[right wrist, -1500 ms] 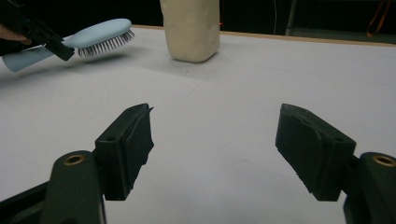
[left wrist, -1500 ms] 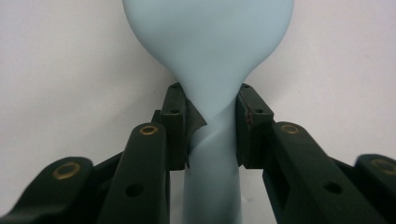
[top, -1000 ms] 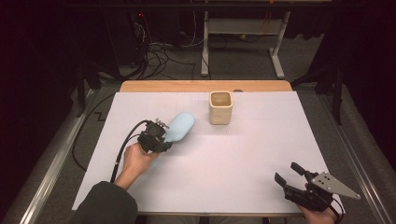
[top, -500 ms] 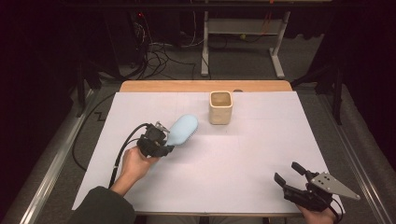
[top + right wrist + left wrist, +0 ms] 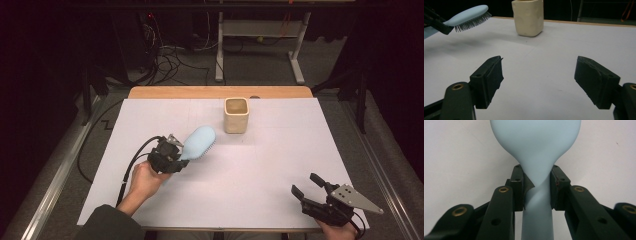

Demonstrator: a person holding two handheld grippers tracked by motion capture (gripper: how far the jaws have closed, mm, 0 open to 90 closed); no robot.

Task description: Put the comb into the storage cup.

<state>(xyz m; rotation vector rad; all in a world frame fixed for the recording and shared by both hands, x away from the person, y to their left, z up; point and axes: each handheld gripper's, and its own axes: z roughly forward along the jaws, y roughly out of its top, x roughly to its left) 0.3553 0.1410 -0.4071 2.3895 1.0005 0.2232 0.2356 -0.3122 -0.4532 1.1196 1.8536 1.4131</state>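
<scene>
A light blue hairbrush (image 5: pixel 199 142) is held by its handle above the white sheet, left of centre, with my left gripper (image 5: pixel 181 152) shut on it. In the left gripper view both pads press the narrow neck of the brush (image 5: pixel 536 145), and the left gripper (image 5: pixel 537 187) points along it. A cream square cup (image 5: pixel 236 116) stands upright at the back centre, to the right of and beyond the brush head. My right gripper (image 5: pixel 309 184) rests near the front right corner; its jaws have just been opening and nothing is between them. From the right gripper (image 5: pixel 539 77) the brush (image 5: pixel 469 16) hangs bristles down, left of the cup (image 5: pixel 527 16).
A white sheet (image 5: pixel 270 165) covers the table, and a wooden strip (image 5: pixel 220 92) shows along the far edge. Cables and a metal stand (image 5: pixel 260 50) lie on the dark floor beyond. A black cable (image 5: pixel 131 167) trails from the left gripper.
The left hand has carried the brush a little to the right and away from the person, towards the cup. The right hand has stayed in place.
</scene>
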